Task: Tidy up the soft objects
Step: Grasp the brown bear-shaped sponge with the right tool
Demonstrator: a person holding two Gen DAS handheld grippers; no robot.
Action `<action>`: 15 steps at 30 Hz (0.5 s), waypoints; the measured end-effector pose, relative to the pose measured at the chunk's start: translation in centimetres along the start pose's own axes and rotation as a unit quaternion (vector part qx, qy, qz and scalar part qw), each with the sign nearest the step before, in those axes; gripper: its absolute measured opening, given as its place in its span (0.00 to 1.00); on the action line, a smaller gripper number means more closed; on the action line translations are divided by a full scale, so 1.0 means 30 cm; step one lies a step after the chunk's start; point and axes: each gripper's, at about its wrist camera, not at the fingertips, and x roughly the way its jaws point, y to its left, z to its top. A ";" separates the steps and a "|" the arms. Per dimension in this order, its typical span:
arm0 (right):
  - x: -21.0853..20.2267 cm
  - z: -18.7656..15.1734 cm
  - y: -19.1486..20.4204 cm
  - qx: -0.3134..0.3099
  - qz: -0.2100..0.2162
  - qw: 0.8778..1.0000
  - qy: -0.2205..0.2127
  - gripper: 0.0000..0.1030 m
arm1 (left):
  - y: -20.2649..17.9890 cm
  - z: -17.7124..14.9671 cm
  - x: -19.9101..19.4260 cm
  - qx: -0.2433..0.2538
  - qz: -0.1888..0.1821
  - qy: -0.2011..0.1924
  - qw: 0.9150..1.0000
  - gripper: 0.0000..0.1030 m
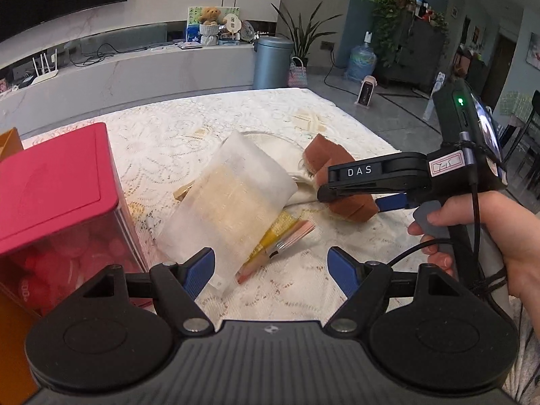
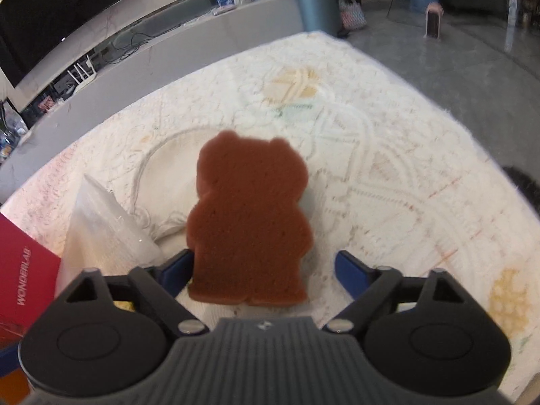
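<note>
Left wrist view: my left gripper point(image 1: 271, 271) hangs spread and empty over the white pouch point(image 1: 233, 202), well short of the bear-shaped sponge point(image 1: 351, 207).

Right wrist view: my right gripper point(image 2: 263, 275) straddles the sponge point(image 2: 249, 216) lengthwise on the lace tablecloth point(image 2: 388, 155), pads point(image 2: 347, 271) unclenched.

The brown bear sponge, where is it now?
The brown bear sponge lies on the lace cloth between the right gripper's open fingers, right of the white pouch.

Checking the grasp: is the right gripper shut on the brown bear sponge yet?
Not yet. Right gripper is open; the sponge sits between its fingers, right finger clear.
</note>
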 end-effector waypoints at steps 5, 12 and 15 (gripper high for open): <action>-0.026 -0.006 0.011 -0.010 0.012 1.000 -0.006 0.61 | 0.004 -0.001 -0.003 -0.011 -0.006 0.005 1.000 0.87; -0.196 -0.066 0.025 -0.042 0.020 0.999 -0.028 0.61 | 0.002 -0.011 -0.008 -0.007 0.000 0.009 1.000 0.87; -0.252 -0.110 0.041 -0.071 0.023 0.997 0.001 0.61 | 0.003 -0.007 -0.015 -0.009 0.005 0.005 1.000 0.87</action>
